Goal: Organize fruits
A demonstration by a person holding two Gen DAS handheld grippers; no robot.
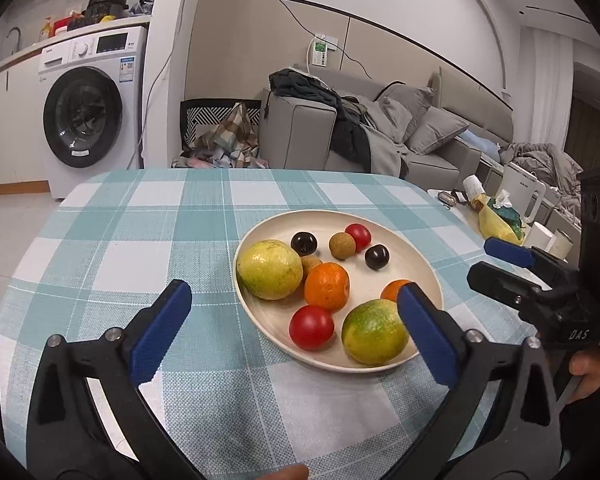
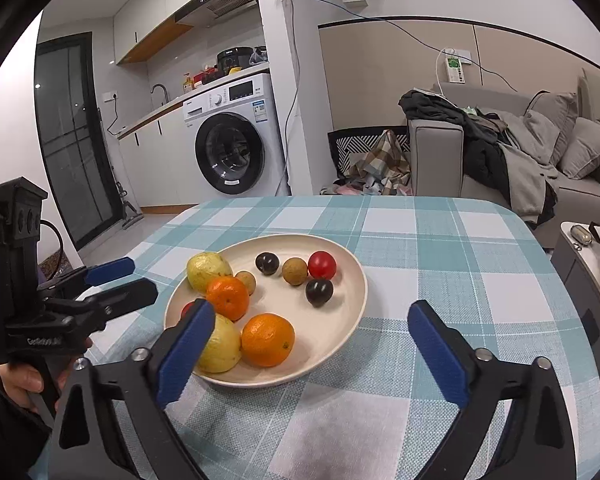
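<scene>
Both grippers idle over the checked tablecloth (image 1: 148, 240), nothing held. My left gripper (image 1: 296, 320) has its jaws spread wide; the right-hand blue pad (image 1: 424, 340) sits in front of the near rim of the cream plate (image 1: 420, 256), overlapping the green-yellow guava (image 1: 370, 332) in view, but I can't tell if it touches. My right gripper (image 2: 312, 344) is also wide open, jaws apart over the cloth; its left pad (image 2: 184, 356) overlaps the plate's near-left edge in view. Seen from the left wrist cam, the right gripper hangs just beside the plate, jaws apart.

All fruit is on the plate: yellow guava (image 1: 270, 269), two oranges (image 1: 326, 286) (image 2: 267, 339), large tomato (image 1: 311, 327), small tomato (image 1: 358, 236), two dark plums (image 1: 304, 242) (image 1: 377, 256), and two longans (image 1: 342, 245) (image 2: 246, 282).
</scene>
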